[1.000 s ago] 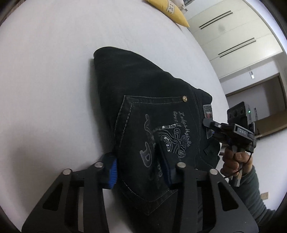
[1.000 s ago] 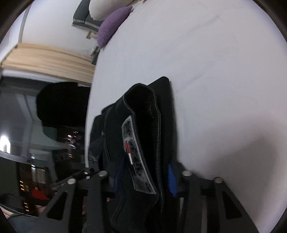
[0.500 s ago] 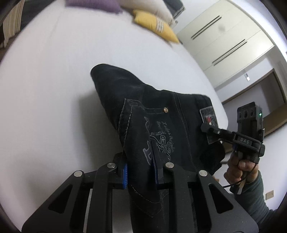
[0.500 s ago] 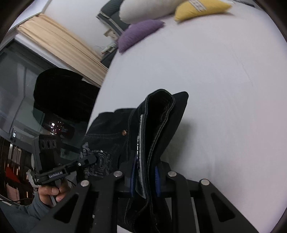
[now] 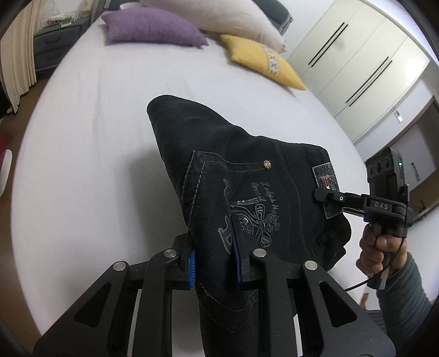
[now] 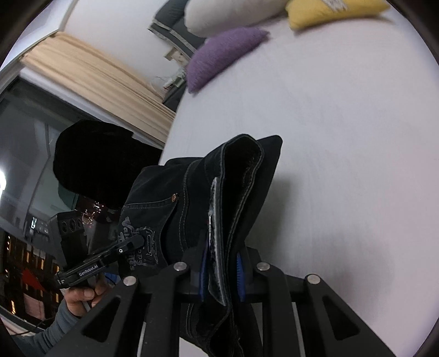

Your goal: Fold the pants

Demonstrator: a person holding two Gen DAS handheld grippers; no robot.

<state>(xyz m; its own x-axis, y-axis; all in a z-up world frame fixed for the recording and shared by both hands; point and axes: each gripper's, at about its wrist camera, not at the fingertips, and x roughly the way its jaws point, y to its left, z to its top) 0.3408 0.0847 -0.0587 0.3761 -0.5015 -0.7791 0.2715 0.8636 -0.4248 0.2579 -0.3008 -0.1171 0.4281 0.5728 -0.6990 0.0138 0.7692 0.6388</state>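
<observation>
Both tools are now clamped on the black pants [image 5: 236,175], where a second ago their jaws stood wider around the cloth with the garment lying flatter on the bed [image 5: 82,164]. The left tool [image 5: 214,261] pinches the denim at the lower edge of the back pocket, its blue pads pressed into the fabric on both sides. The right tool [image 6: 222,274] grips the waistband end, with the grey brand patch trapped between its pads. In the left wrist view the right tool shows at the right edge of the frame, held by the person's hand [image 5: 376,250].

The near end of the pants has come up off the sheet while the far end, at the centre of the frame, appears to rest on the bed. More of the room is in view than before: a purple pillow [image 5: 153,26] and a yellow pillow [image 5: 263,60] now sit in the upper part of the frame. I judge this to be the start of a fold, the gripped waist end being carried over toward the far part of the garment.

The pants are heavy dark denim, already doubled lengthwise, with pale contrast stitching, a brass rivet and a sequinned embroidered design on the pocket. The cloth keeps stiff ridges and a rounded fold at the top, so it should hold a crease fairly well but hang heavily between the two grips. The bed sheet is smooth, pale and nearly unwrinkled.
</observation>
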